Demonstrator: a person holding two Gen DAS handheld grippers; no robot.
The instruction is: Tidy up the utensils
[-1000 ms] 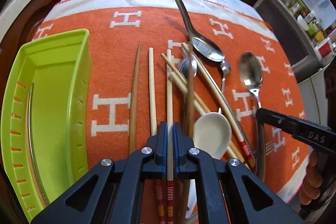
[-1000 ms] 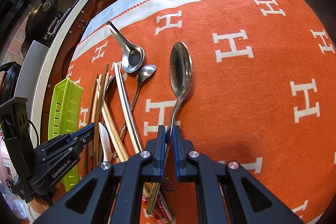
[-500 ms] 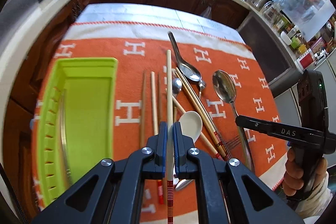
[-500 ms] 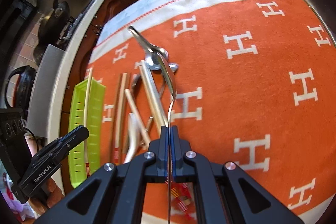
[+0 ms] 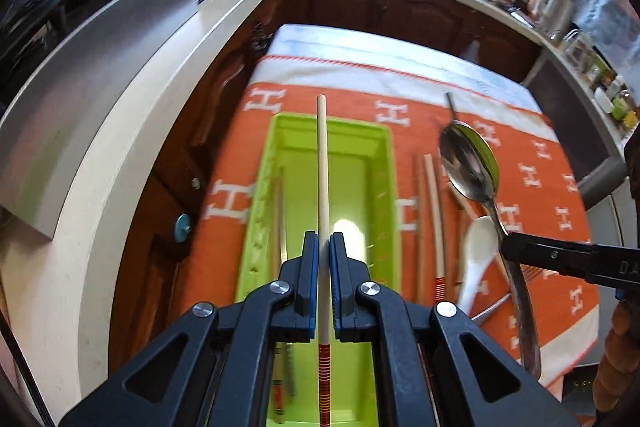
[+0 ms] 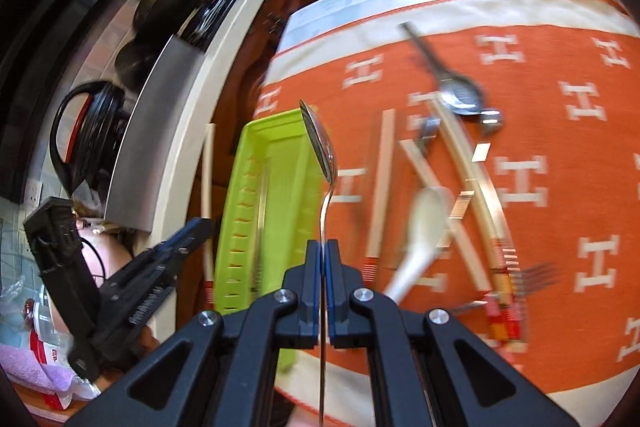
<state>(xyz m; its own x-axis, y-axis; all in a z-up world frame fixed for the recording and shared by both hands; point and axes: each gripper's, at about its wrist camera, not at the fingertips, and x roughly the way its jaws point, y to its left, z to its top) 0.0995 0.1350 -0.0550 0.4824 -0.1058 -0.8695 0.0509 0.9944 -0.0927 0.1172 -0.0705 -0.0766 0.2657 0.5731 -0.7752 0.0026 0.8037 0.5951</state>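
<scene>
My left gripper is shut on a pale wooden chopstick with a red-striped end, held lengthwise above the lime-green tray. One chopstick lies in the tray along its left wall. My right gripper is shut on the handle of a large steel spoon, lifted off the cloth near the tray's right rim; the spoon also shows in the left wrist view. Several chopsticks, a white ceramic spoon, more steel spoons and a fork lie on the orange cloth.
The orange cloth with white H marks covers the table. A white counter edge and dark wooden cabinets stand left of and behind the table. A black kettle and pans sit on the counter.
My left gripper lifted the chopstick and carried it left, over the green tray. My right gripper closed on the large spoon, lifted it and moved left toward the tray.
</scene>
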